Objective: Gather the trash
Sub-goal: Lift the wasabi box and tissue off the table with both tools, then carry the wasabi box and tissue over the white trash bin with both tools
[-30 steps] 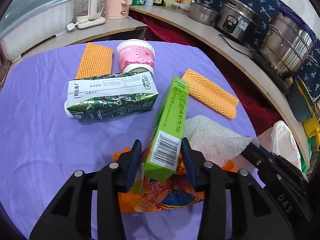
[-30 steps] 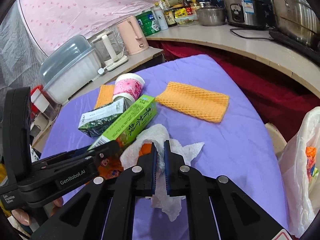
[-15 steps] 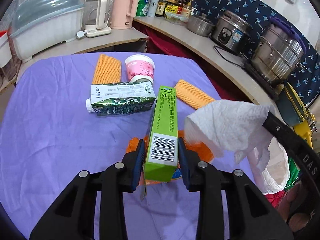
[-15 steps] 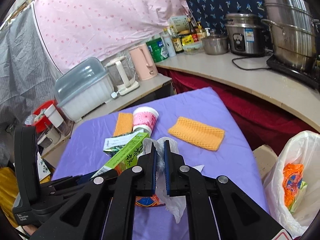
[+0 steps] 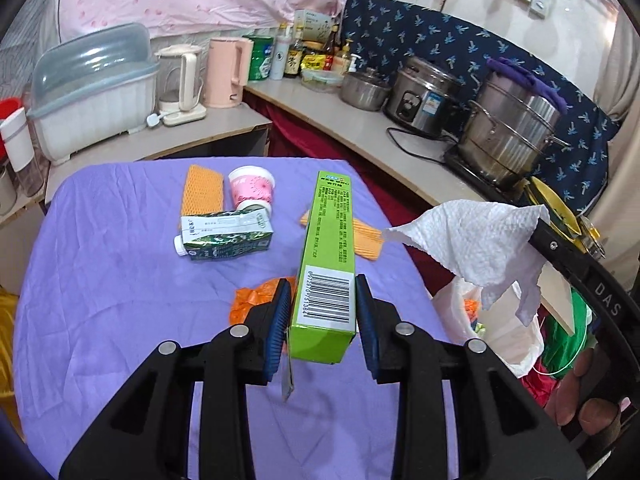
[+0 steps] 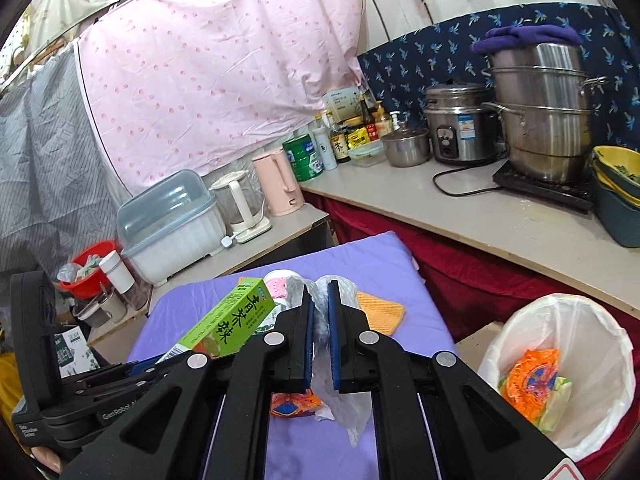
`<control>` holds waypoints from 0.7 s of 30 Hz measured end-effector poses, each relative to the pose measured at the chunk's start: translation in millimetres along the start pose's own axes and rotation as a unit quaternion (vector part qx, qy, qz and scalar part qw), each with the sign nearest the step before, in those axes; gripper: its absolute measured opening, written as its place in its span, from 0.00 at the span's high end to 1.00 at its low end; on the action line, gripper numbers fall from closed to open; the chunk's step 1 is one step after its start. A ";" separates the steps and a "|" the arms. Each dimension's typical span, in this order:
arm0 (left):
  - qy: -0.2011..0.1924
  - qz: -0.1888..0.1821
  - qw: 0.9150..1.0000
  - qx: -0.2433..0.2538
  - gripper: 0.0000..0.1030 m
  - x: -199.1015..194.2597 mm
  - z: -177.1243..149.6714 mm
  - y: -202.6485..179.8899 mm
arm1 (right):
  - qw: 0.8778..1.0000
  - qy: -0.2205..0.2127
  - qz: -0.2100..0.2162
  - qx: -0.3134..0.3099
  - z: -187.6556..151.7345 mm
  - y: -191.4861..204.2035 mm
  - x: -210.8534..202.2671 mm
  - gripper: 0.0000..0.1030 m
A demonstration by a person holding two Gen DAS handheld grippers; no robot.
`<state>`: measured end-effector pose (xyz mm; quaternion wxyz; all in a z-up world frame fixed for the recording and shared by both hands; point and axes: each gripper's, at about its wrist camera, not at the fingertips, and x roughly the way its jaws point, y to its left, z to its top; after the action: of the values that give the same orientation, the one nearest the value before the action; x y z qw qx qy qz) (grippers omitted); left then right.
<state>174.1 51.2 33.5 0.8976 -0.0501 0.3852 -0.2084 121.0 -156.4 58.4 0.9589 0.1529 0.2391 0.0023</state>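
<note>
My left gripper [image 5: 322, 312] is shut on a long green box [image 5: 330, 248] and holds it above the purple table [image 5: 100, 280]; the box also shows in the right wrist view [image 6: 228, 326]. My right gripper [image 6: 319, 332] is shut on a crumpled white paper towel [image 6: 340, 404], which hangs in the air at the right of the left wrist view [image 5: 476, 240]. A white-lined trash bin [image 6: 560, 372] holding orange wrappers stands right of the table. On the table lie a green milk carton [image 5: 226, 236], a pink cup [image 5: 252, 188], two orange foam nets [image 5: 202, 188] [image 5: 362, 238] and an orange wrapper [image 5: 252, 300].
A curved counter [image 6: 500, 220] with a rice cooker [image 6: 456, 128], stacked steel pots [image 6: 540, 112], kettles and bottles runs behind and right of the table. A dish box [image 5: 92, 92] stands at the back left. Yellow and blue basins [image 6: 616, 192] sit at the counter's right end.
Both grippers have risen further above the table with their loads. The right gripper has carried the paper towel rightward toward the bin, which now shows fully in its view.
</note>
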 end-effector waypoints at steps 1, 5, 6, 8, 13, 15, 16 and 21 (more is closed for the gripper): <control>-0.002 -0.003 1.000 0.004 0.70 -3.1 -0.8 -5.1 | 1.000 -0.003 -0.003 0.002 0.6 -3.8 -6.2 0.94; -0.006 -0.010 1.000 0.023 0.70 -10.9 -4.2 -30.7 | 1.000 -0.015 -0.014 0.009 0.1 -18.6 -27.0 0.94; -0.006 -0.013 1.000 0.028 0.70 -12.0 -4.8 -37.3 | 1.000 -0.017 -0.017 0.011 -0.2 -22.0 -31.9 0.94; -0.007 -0.016 0.999 0.036 0.70 -14.0 -6.6 -49.0 | 0.999 -0.022 -0.023 0.014 -1.9 -31.0 -42.9 0.94; -0.006 -0.035 0.997 0.063 0.70 -17.1 -15.0 -88.4 | 0.998 -0.034 -0.045 0.026 -6.3 -56.9 -69.9 0.94; -0.005 -0.043 0.996 0.073 0.70 -16.7 -18.6 -103.7 | 0.997 -0.039 -0.056 0.032 -8.4 -68.2 -80.4 0.94; -0.003 -0.049 0.996 0.078 0.70 -16.1 -20.7 -111.7 | 0.997 -0.041 -0.060 0.035 -9.1 -72.6 -83.9 0.94; 0.008 -0.070 0.992 0.107 0.70 -8.2 -30.3 -150.1 | 0.993 -0.050 -0.091 0.057 -17.3 -108.8 -109.0 0.94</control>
<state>97.1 -79.6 55.4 0.8780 0.0210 0.3628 -0.3116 9.1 -263.6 61.8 0.9556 0.1849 0.2033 -0.1065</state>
